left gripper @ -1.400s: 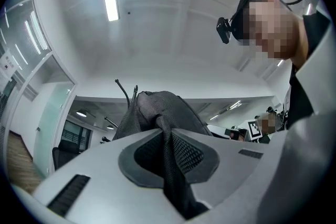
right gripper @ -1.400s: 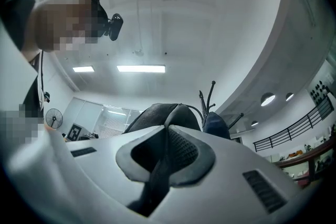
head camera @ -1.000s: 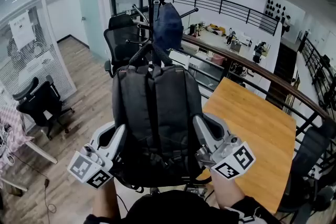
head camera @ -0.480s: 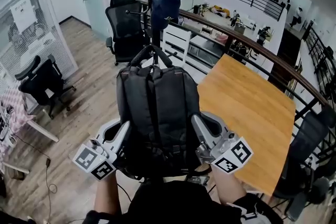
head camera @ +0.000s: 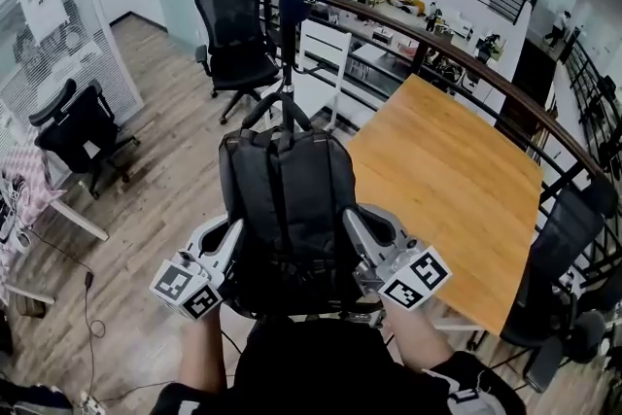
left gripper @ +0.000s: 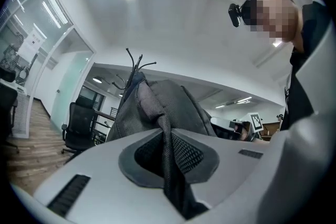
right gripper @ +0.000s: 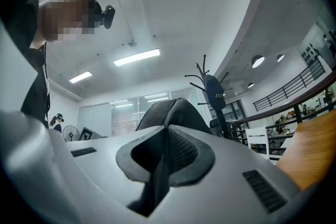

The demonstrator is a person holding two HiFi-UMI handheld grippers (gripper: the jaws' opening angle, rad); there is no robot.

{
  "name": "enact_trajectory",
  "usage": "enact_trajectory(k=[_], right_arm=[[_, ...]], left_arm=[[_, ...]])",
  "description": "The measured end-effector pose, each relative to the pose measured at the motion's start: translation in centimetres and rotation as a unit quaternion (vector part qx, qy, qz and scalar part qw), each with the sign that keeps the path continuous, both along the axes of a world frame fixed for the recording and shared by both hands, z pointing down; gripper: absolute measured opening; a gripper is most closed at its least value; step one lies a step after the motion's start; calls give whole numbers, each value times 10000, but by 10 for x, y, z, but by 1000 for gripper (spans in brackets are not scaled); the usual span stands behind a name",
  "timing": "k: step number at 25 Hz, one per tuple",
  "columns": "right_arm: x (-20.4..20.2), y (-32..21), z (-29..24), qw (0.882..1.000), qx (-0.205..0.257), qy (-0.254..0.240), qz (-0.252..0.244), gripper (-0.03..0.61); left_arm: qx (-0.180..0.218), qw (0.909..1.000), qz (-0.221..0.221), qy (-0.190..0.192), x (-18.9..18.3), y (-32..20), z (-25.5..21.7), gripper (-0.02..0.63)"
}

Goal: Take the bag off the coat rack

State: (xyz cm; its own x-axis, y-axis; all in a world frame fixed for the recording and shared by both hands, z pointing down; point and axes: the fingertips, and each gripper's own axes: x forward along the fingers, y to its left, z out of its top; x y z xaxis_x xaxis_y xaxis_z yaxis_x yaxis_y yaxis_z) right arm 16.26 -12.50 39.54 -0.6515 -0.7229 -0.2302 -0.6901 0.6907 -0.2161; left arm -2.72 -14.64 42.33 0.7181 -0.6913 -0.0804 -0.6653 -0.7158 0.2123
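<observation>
The person is holding the black backpack point(head camera: 287, 209) up between 2 grippers. The left gripper point(head camera: 225, 243) is clamping its jaws on the backpack's mesh fabric on 1 side, and the right gripper point(head camera: 356, 236) is pinching the fabric on the other. The backpack is hanging clear of the coat rack point(head camera: 285, 63), which is standing beyond it, near the wooden table point(head camera: 447, 190).

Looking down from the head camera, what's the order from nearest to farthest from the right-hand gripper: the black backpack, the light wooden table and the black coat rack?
1. The black backpack: clamped in the right gripper, on its left.
2. The light wooden table: just to its right.
3. The black coat rack: ahead, beyond the backpack.
</observation>
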Motion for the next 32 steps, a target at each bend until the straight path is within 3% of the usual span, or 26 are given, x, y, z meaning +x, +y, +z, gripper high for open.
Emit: enact_trajectory(k=[20,32], right_arm=[[-51,73,63,9993,-363,-7,85,41],[-72,102,78,9988,-473,5,147,41]], left_arm=[[-93,9985,456,-301,-48,67,48,41],[-207,9979,584,-200,-63,87,66,41]])
